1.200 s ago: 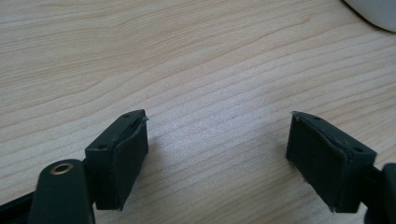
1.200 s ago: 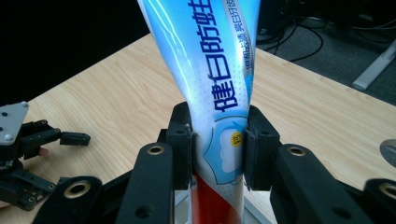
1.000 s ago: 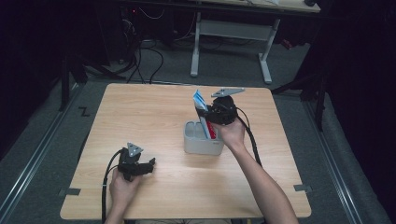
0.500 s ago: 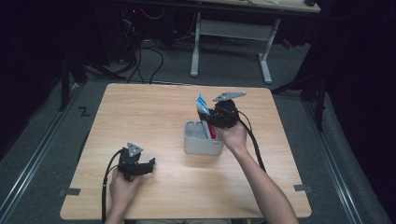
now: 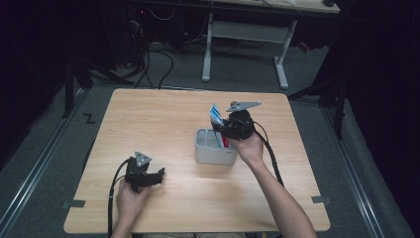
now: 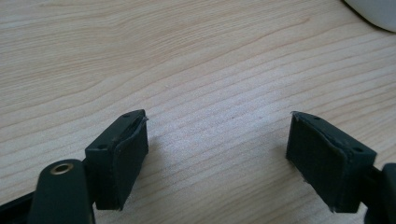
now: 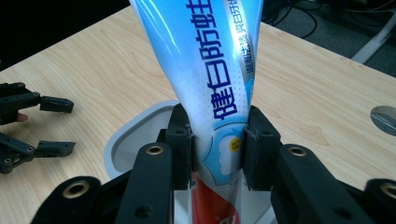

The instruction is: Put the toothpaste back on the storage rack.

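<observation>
A: Container check. What is on the wooden table (image 5: 163,124)?

B: One grey plastic holder (image 5: 210,151), rounded corners, open top, divided into compartments, right of the table's centre. A toothpaste tube (image 7: 210,70) stands in it, upright with a slight tilt, red end down inside, flat crimped end up. I cannot tell which compartment it sits in.

A: Tube relative to the claw?

B: The right gripper (image 7: 217,151) is above the holder's right side, jaws pointing down. The tube passes straight between the two pads, which press on it from both sides, low on its body just above the red part. So: clamped on the tube. In the high view the tube's blue-and-white top (image 5: 216,115) rises left of the gripper body.

A: Left gripper?

B: The left gripper (image 6: 217,158) rests at the near left of the table, well apart from the holder. Jaws spread wide, bare wood grain between them.

A: Surfaces?

B: Tube glossy, soft-walled, blue print on white. Pads matt black, blocky. Table pale wood laminate with visible grain.
</observation>
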`<action>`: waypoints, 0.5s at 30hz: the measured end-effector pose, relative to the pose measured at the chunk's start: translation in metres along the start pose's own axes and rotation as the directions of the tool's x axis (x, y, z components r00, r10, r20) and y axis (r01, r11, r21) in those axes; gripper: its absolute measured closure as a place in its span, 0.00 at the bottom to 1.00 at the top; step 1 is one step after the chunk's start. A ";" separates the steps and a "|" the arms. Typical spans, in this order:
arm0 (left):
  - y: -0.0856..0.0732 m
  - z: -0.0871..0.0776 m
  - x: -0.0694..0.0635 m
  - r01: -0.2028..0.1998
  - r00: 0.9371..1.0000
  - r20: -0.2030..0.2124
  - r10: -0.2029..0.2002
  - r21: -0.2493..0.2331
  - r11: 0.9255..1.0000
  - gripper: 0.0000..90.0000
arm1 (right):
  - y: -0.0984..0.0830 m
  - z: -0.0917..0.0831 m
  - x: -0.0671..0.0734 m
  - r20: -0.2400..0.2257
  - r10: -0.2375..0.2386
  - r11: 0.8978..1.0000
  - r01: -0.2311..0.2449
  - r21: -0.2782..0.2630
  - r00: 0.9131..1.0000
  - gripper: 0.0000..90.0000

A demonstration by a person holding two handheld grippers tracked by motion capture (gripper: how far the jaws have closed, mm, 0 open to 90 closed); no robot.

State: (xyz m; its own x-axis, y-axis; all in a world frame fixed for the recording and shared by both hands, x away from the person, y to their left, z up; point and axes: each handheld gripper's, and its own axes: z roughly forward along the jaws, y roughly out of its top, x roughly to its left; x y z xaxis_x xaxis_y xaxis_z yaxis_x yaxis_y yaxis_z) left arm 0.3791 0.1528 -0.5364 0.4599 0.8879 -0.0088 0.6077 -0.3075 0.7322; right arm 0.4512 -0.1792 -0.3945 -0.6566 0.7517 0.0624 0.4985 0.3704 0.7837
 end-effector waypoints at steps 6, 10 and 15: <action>0.000 0.000 0.000 0.000 1.000 -0.001 0.000 -0.001 1.000 0.24 | -0.001 -0.002 0.001 -0.002 -0.005 1.000 0.005 -0.002 1.000 0.76; 0.000 0.000 0.000 0.000 1.000 0.000 0.000 0.001 1.000 0.24 | -0.001 -0.003 0.004 -0.001 -0.017 1.000 0.017 0.000 1.000 0.75; 0.000 0.000 0.000 0.000 1.000 0.000 0.000 0.001 1.000 0.24 | -0.002 -0.003 0.005 -0.001 -0.026 1.000 0.026 -0.007 1.000 0.76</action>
State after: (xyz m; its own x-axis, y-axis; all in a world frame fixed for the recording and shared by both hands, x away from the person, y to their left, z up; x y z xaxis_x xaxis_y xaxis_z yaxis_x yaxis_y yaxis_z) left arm 0.3791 0.1529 -0.5364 0.4604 0.8877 -0.0087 0.6078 -0.3080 0.7319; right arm 0.4454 -0.1782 -0.3936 -0.6702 0.7410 0.0423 0.4768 0.3861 0.7897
